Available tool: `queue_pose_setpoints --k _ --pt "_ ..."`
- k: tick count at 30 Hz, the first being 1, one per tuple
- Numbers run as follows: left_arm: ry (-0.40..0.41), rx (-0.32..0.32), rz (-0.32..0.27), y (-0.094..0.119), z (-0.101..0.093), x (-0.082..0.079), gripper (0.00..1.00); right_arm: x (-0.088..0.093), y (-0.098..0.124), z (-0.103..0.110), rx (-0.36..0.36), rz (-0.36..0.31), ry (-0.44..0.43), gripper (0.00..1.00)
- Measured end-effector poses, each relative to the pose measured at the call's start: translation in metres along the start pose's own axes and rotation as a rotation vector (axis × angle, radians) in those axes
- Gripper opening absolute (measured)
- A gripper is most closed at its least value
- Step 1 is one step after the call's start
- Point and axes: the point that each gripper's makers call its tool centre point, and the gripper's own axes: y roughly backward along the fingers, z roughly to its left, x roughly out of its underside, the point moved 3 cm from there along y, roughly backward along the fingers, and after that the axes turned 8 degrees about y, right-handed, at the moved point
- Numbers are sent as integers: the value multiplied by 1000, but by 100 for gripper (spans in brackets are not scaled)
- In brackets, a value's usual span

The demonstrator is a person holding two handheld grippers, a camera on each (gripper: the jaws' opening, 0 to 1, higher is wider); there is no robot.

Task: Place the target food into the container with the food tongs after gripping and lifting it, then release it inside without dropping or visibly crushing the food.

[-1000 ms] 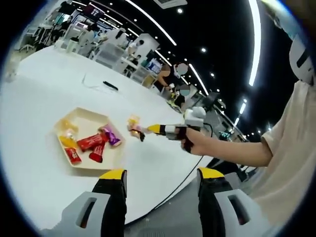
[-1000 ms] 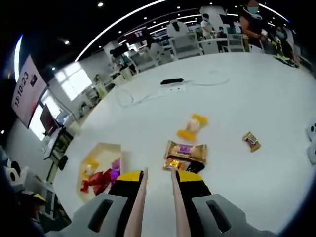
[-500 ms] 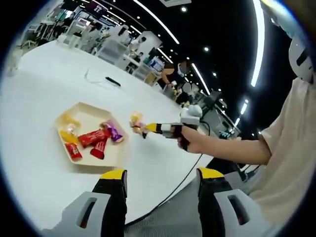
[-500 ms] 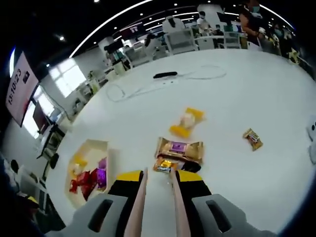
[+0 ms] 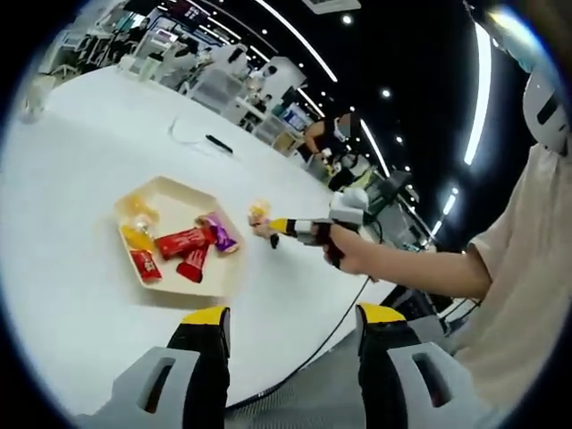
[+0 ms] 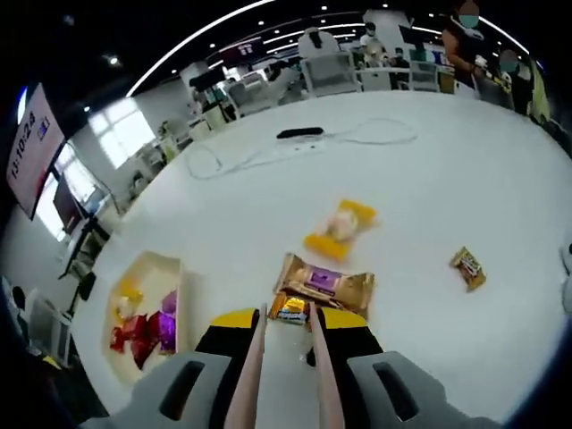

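Touching right claw (image 6: 288, 323) tips (candy (image 6: 291, 308))

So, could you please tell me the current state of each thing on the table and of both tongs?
Left tongs: open, holding nothing.
Right tongs: shut on the small gold candy.
Tray: flat on the table, holding several wrapped snacks.
Gold-and-purple packet: lying flat, sealed.
Yellow-wrapped snack: lying loose.
Small brown candy: lying apart.

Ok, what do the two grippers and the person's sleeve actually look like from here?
The left gripper has grey bodies with slotted cut-outs, black jaws and yellow tips. The right gripper matches, with thin pale tong blades along its jaws. The person's sleeve is short and cream-coloured. A black cable trails below the hand.
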Motion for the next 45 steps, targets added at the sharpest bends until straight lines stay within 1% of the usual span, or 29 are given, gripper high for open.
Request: queue_pose_setpoints --k 1,2,3,5,6,7,8,10,11,13,16,17,18,22,23,24,27,28,29,31,33,34,35,37,38,40,43,45 --pt "0 1 1 0 0 0 57 0 0 0 0 1 11 25" --pt "2 3 3 -1 -1 0 56 -1 -2 1 -1 8 40 25" --pt "2 5 5 -2 -1 0 56 -3 -3 1 4 10 87 25" --pt "3 6 6 -2 -1 0 56 -4 -4 1 17 10 136 25" --pt "2 7 6 -2 -1 0 56 -3 -5 4 9 9 163 25" --pt "2 7 6 -2 -1 0 56 -3 -5 5 4 9 169 25" --pt "2 6 7 -2 -1 0 56 -1 -6 11 -13 19 204 25" --pt "2 5 5 -1 -1 -1 56 0 -6 13 -20 22 228 25" --pt "4 4 2 0 0 -1 56 2 -7 20 -40 29 252 25" --pt "7 4 -1 1 -1 -3 56 3 -7 24 -52 30 277 25" --pt "9 11 -16 2 -4 -7 56 6 -4 33 -81 36 352 25" --pt "6 12 -20 2 -5 -7 56 7 -4 35 -83 36 361 25" --pt "2 14 -23 2 -6 -8 56 14 1 41 -96 45 383 25" --pt "-3 16 -18 4 -7 -7 56 22 7 45 -112 50 431 25" --pt "-8 15 -16 6 -8 -6 56 28 11 46 -115 68 520 25" --pt "-10 15 -16 9 -9 -4 56 31 15 49 -132 59 520 25" --pt "-5 12 -18 12 -8 -2 56 32 21 46 -123 51 518 25" --pt "-3 9 -17 13 -7 -2 56 30 22 45 -120 40 500 25" --pt "-2 7 -17 14 -7 -1 56 29 24 44 -109 27 450 25" --pt "2 5 -22 16 -6 -1 55 25 25 40 -89 -1 386 25" --pt "5 5 -25 16 -7 -2 55 23 26 37 -66 -4 337 25" --pt "11 5 -32 15 -6 -3 55 23 26 36 -46 -1 295 25" --pt "19 7 -39 15 -7 -4 55 25 24 33 -27 15 278 25" --pt "26 9 -46 14 -7 -5 55 26 22 30 0 31 293 25" --pt "26 10 -46 13 -7 -6 55 28 20 31 0 35 287 25" --pt "23 12 -44 12 -8 -6 55 27 21 34 1 28 281 25" --pt "20 13 -43 11 -9 -6 55 20 23 38 5 7 318 25" --pt "24 11 -44 11 -9 -6 55 20 22 39 5 6 311 25"
